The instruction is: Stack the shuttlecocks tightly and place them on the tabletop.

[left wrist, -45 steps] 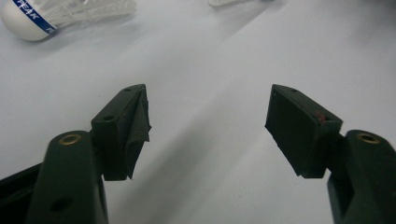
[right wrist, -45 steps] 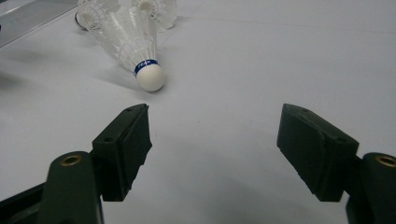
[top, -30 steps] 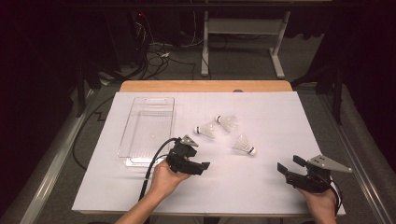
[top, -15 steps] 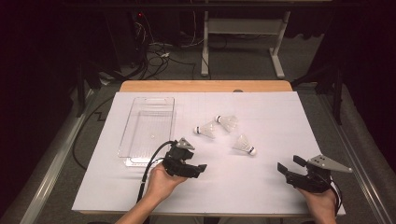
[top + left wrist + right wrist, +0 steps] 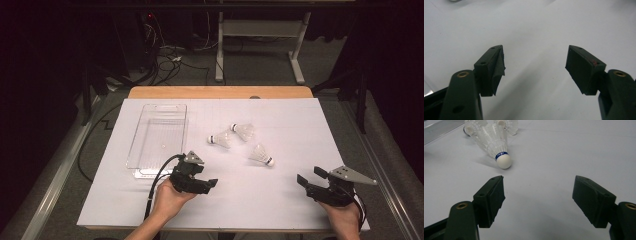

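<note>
While both hands sit low at the near edge of the counter [image 5: 300, 125], the left gripper [image 5: 212, 183] hangs over bare white surface with its jaws spread wide and nothing between them; in the left gripper view [image 5: 535, 67] the gap holds only the white sheet; over on the other side the right gripper [image 5: 304, 181] is just as wide apart, also holding nothing, its jaws aimed toward the middle of the counter; three shuttlecocks lie there in a loose cluster, well apart from both grippers; the nearest shuttlecock [image 5: 261, 155] rests on its side, cork toward the right gripper, and in the right gripper view [image 5: 494, 147] it lies just beyond the left-hand jaw, untouched; the other two, one shuttlecock [image 5: 221, 139] and another shuttlecock [image 5: 244, 131], lie side by side behind it; a clear plastic tray [image 5: 145, 165] stands to the left of them, just beyond the left gripper.
</note>
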`<move>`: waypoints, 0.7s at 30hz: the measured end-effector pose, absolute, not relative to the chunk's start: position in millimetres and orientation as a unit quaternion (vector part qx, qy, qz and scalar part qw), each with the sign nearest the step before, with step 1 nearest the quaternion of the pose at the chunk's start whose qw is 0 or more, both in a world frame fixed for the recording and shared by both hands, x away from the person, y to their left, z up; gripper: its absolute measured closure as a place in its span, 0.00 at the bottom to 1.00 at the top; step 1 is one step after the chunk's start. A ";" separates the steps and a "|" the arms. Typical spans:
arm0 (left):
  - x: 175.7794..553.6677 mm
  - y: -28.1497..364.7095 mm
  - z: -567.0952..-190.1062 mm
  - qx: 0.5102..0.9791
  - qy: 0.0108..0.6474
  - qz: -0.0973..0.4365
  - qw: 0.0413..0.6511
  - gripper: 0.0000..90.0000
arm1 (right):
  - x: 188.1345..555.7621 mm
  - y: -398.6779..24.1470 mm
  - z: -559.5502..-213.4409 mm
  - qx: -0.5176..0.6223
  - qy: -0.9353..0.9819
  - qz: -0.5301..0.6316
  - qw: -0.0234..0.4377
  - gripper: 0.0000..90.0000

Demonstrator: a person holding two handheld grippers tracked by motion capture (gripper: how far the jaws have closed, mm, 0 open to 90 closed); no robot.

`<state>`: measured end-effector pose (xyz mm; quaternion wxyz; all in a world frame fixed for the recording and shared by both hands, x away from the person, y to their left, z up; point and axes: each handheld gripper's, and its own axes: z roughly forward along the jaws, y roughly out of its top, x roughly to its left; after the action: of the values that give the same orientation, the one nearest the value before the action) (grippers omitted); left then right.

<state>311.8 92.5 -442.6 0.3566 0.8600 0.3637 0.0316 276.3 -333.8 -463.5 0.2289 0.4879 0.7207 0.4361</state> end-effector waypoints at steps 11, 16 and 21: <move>305.5 99.2 -444.7 0.858 0.366 0.034 0.358 0.36 | 276.4 -334.0 -463.6 0.489 0.720 0.436 0.229 0.29; 303.5 101.4 -445.4 0.859 0.366 0.037 0.357 0.36 | 276.4 -333.9 -463.6 0.489 0.720 0.435 0.229 0.29; 300.3 104.5 -446.3 0.859 0.367 0.041 0.354 0.36 | 276.4 -334.0 -463.7 0.489 0.721 0.435 0.229 0.29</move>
<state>300.3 104.5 -446.3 0.3542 0.8593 0.3666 0.0408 276.4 -334.0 -463.7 0.2293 0.4886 0.7206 0.4353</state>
